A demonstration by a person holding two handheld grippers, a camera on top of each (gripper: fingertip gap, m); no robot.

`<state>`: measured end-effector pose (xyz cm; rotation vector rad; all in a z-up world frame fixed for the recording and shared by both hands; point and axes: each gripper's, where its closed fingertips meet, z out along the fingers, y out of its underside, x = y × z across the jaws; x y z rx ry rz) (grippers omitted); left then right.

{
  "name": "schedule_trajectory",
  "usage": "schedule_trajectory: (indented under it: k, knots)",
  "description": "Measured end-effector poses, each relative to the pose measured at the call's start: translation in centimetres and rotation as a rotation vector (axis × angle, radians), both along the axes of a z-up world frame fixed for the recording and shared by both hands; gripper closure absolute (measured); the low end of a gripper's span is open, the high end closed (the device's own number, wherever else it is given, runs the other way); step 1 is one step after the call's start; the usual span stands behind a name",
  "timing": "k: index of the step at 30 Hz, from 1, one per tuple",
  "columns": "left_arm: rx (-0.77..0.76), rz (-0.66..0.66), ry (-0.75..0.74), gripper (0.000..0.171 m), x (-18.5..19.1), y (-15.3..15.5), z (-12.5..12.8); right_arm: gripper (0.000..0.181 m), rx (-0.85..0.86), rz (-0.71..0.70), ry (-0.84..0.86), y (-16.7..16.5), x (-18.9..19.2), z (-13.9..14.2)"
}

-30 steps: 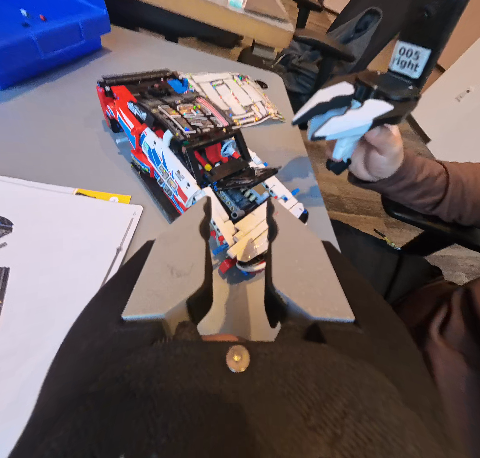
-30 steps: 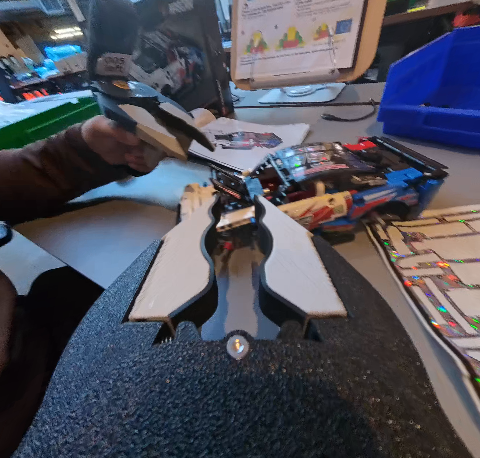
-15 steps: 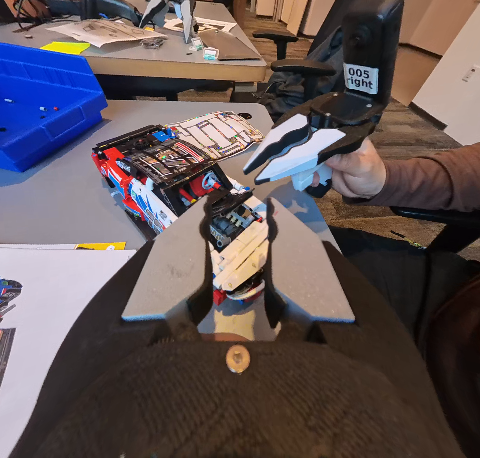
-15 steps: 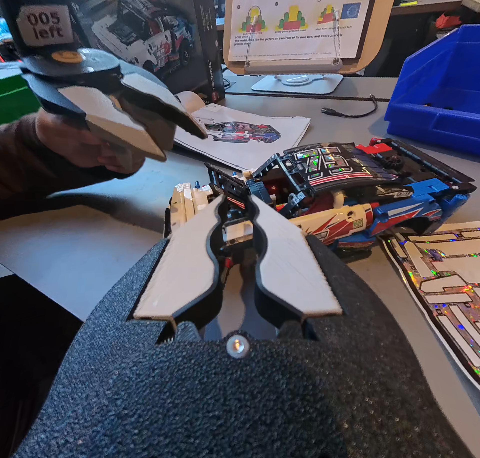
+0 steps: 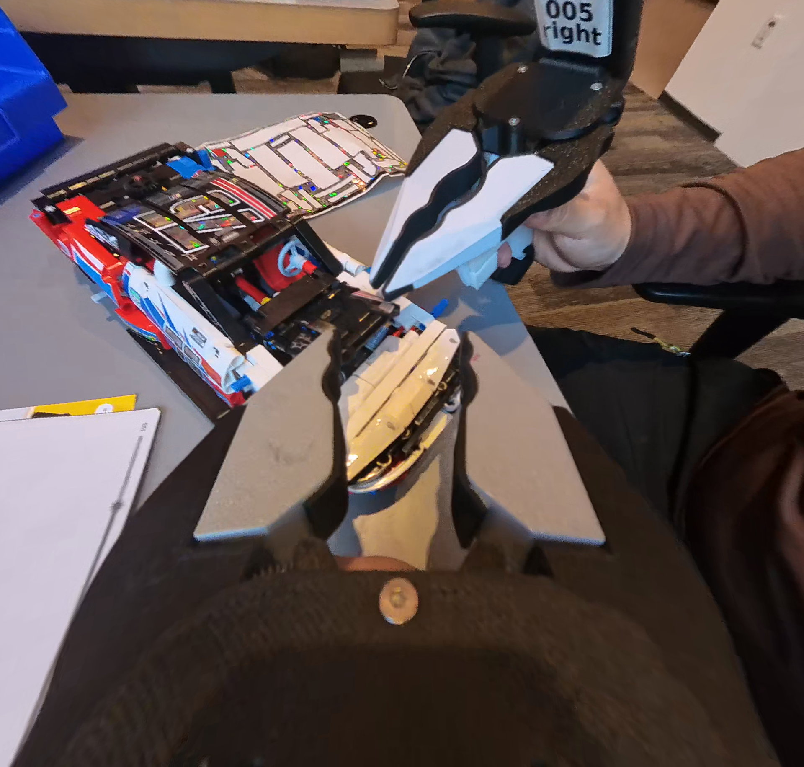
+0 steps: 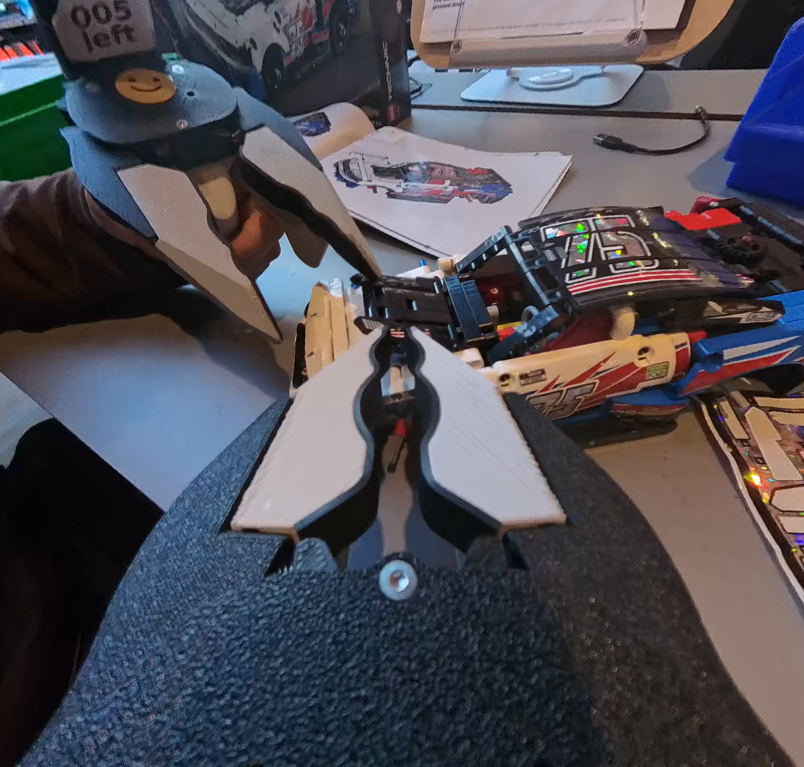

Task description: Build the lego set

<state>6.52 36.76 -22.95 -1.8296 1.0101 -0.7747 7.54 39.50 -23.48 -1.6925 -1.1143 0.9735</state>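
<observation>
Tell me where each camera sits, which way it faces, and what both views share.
Left wrist view: on the left tongs, looking along the open fingers over the Lego car's white nose; the right tongs and a sleeved hand show too.
Right wrist view: on the right tongs, facing the car's side, instruction booklet and box; the left tongs show.
Shared: the car, sticker sheet, grey table.

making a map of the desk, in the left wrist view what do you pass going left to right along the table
blue bin → white instruction sheet → lego car → holographic sticker sheet → right gripper → hand holding it
</observation>
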Motion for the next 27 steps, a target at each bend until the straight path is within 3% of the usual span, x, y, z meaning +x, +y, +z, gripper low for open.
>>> schedule_trajectory:
  k: [8,14,16,21,27]
  knots:
    - [-0.002,0.014,-0.043,0.121,-0.6,0.4,0.1,0.171,-0.005,0.003,-0.048,0.1,0.4,-0.9]
    - [0.160,0.050,-0.331,0.124,-2.9,0.9,4.4,0.169,0.014,-0.043,0.016,1.1,1.5,0.0]
    - [0.189,0.075,-0.391,0.130,-3.8,1.2,4.7,0.169,0.026,-0.082,0.035,1.8,2.2,0.4]
    - [0.246,0.099,-0.426,0.133,-5.1,1.6,4.7,0.145,0.050,-0.068,0.025,1.9,1.9,0.7]
    - [0.228,0.151,-0.478,0.136,-6.3,2.5,5.1,0.137,0.381,-0.047,-0.259,0.2,-0.4,0.6]
